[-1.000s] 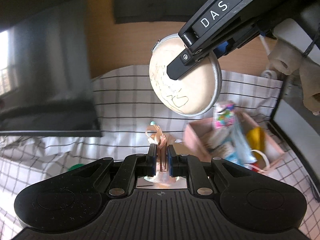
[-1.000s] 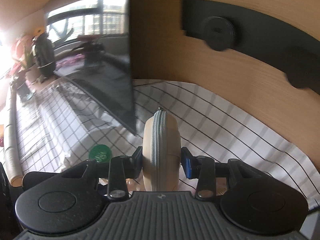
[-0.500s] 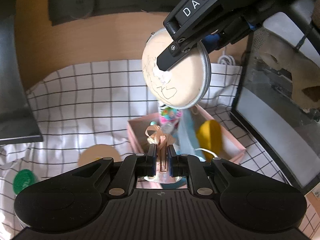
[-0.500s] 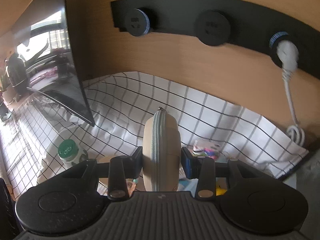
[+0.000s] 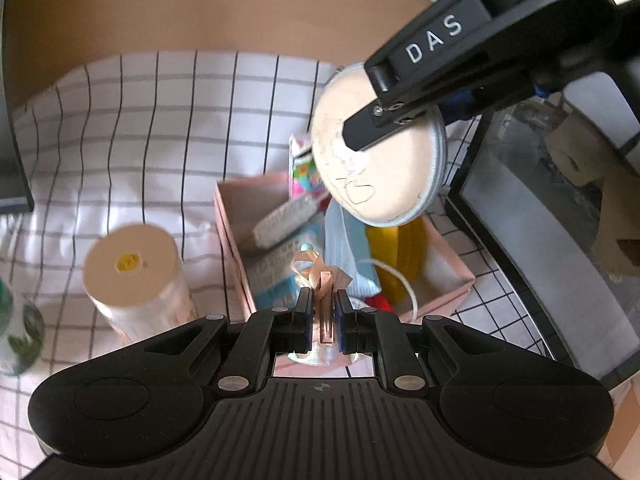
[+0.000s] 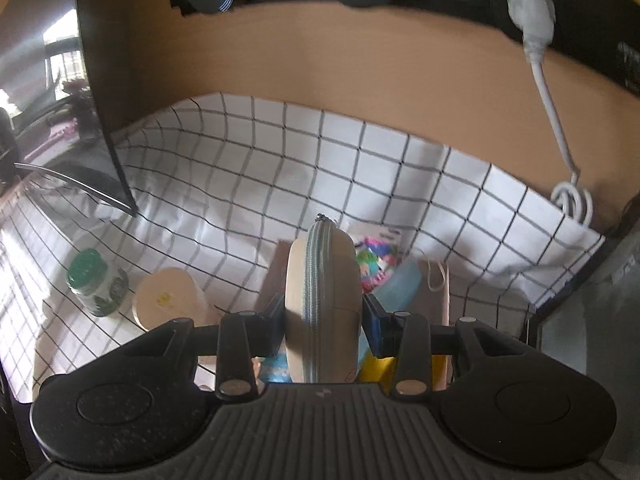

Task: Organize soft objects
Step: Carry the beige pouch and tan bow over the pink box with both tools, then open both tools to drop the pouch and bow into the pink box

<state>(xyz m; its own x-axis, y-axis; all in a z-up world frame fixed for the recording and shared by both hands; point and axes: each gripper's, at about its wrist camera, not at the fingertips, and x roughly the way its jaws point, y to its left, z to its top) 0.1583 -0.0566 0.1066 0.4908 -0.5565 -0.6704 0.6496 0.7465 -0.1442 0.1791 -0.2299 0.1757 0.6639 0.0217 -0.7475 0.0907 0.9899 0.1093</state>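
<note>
My left gripper (image 5: 322, 312) is shut on a small clear packet with a pink ribbon bow (image 5: 318, 270), held above the near edge of a pink box (image 5: 230, 216). The box holds several soft items: a blue cloth (image 5: 348, 244), a yellow item (image 5: 394, 250), a colourful packet (image 5: 304, 170). My right gripper (image 6: 322, 312) is shut on a round beige zip pouch (image 6: 320, 304), held on edge above the box (image 6: 436, 292). In the left wrist view the pouch (image 5: 396, 176) hangs over the box's far right side.
A beige tape roll (image 5: 134, 268) stands left of the box on the checked cloth (image 5: 140, 120). A green-lidded jar (image 6: 96, 284) stands further left. A dark monitor (image 6: 96, 92) is at the left, a glass tank (image 5: 532, 232) at the right, a white cable (image 6: 556, 120) on the back wall.
Both grippers have swung right and down towards the pink box. The box now lies under both held items, and the tape roll has come into view.
</note>
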